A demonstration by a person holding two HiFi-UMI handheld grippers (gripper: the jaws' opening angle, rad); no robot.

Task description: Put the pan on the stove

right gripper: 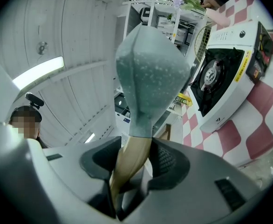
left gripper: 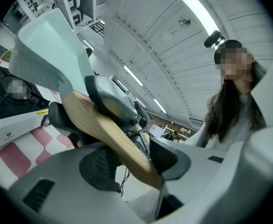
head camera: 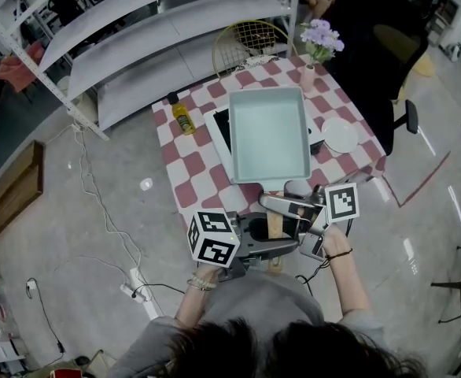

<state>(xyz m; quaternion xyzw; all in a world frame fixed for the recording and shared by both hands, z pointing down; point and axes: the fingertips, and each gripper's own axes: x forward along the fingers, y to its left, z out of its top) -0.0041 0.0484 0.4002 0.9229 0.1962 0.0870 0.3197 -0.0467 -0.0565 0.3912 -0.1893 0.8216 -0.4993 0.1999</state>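
Observation:
A pale teal rectangular pan [head camera: 268,132] hangs over the black-and-white portable stove [head camera: 218,125] on the red-checked table [head camera: 185,166]; whether it touches the stove I cannot tell. Its wooden handle [head camera: 274,225] points toward me. My left gripper [head camera: 263,241] is shut on the handle's end. My right gripper [head camera: 292,208] is shut on the handle closer to the pan. In the left gripper view the handle [left gripper: 111,127] crosses the left gripper [left gripper: 136,160], with the stove [left gripper: 10,101] behind. In the right gripper view the right gripper [right gripper: 135,161] clamps the handle [right gripper: 131,155] under the pan [right gripper: 148,73], the stove [right gripper: 225,73] to the right.
On the table stand a yellow bottle [head camera: 184,119], a white plate [head camera: 341,135] and a vase of purple flowers [head camera: 317,47]. White shelving [head camera: 136,30] and a wire basket [head camera: 250,39] lie beyond it. A power strip [head camera: 140,288] with cables is on the floor at left.

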